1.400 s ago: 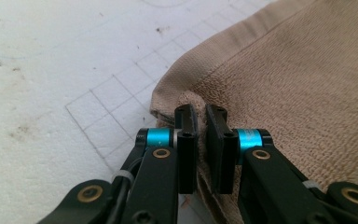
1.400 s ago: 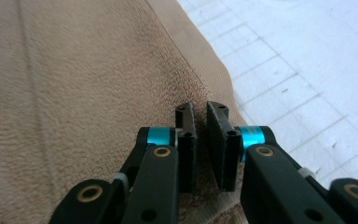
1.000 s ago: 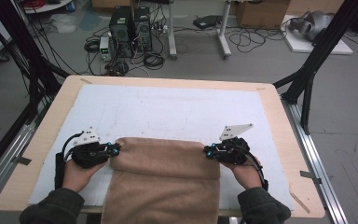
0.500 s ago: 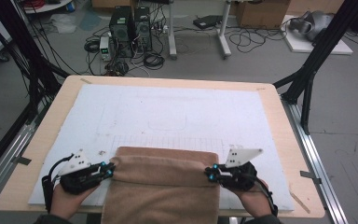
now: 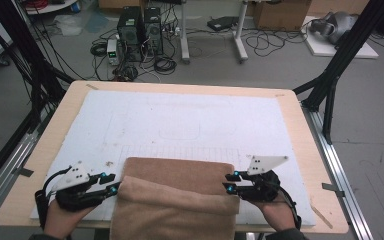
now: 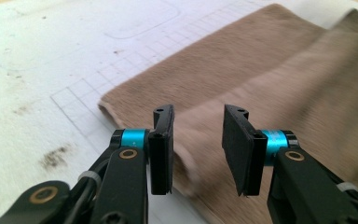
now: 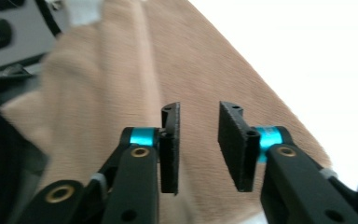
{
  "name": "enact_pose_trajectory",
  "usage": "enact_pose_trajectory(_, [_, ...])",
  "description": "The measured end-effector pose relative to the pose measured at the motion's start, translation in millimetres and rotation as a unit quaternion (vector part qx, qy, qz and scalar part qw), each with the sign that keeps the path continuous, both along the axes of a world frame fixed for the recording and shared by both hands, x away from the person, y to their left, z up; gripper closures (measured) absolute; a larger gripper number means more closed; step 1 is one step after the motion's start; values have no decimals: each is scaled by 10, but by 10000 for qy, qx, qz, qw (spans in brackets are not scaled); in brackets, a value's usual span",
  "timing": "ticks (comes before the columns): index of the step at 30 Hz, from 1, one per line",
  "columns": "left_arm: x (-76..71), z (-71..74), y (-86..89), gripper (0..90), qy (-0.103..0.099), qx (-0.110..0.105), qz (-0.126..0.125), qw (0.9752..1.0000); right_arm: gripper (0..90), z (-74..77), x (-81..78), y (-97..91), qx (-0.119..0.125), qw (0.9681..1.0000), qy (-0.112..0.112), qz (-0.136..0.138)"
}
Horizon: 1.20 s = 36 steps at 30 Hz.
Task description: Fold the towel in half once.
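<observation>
Both hands low and level, left gripper (image 5: 114, 183) and right gripper (image 5: 228, 181) just opened, apparently off the folded towel (image 5: 177, 197).

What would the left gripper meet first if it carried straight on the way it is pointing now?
Most likely the brown towel: the left gripper, jaws just opened with nothing pinched, points straight at its folded edge.

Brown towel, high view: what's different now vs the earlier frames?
Both grippers drew the folded-over edge of the brown terry towel toward the person's side of the table. The left gripper and right gripper have just been opening and let the towel go; nothing is pinched now. The white foam board stayed put.
</observation>
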State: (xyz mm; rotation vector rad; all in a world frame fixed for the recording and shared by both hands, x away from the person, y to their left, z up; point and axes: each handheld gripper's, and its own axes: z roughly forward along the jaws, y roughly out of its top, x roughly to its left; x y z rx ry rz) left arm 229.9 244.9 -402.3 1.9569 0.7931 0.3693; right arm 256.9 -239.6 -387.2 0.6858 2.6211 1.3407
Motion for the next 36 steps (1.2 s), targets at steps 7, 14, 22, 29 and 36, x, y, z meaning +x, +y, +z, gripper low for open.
enact_pose_trajectory(7, [468,-172,-83,605,120,138,275,9995,543,-256,391,-16,-239,9990,26,-380])
enact_pose_trajectory(14, [812,-378,-109,513,461,311,474,9973,442,-451,642,19,-650,9965,72,-515])
enact_pose_trajectory(22, [911,-464,-116,626,820,215,347,9958,612,-574,833,9,-437,9976,403,-346])
enact_pose_trajectory(29, [977,-356,-131,849,642,433,513,9957,843,-472,962,85,-458,9977,492,-110])
enact_pose_trajectory(36, [1493,239,-137,858,69,427,980,9942,845,49,1419,161,-513,9973,-54,-527])
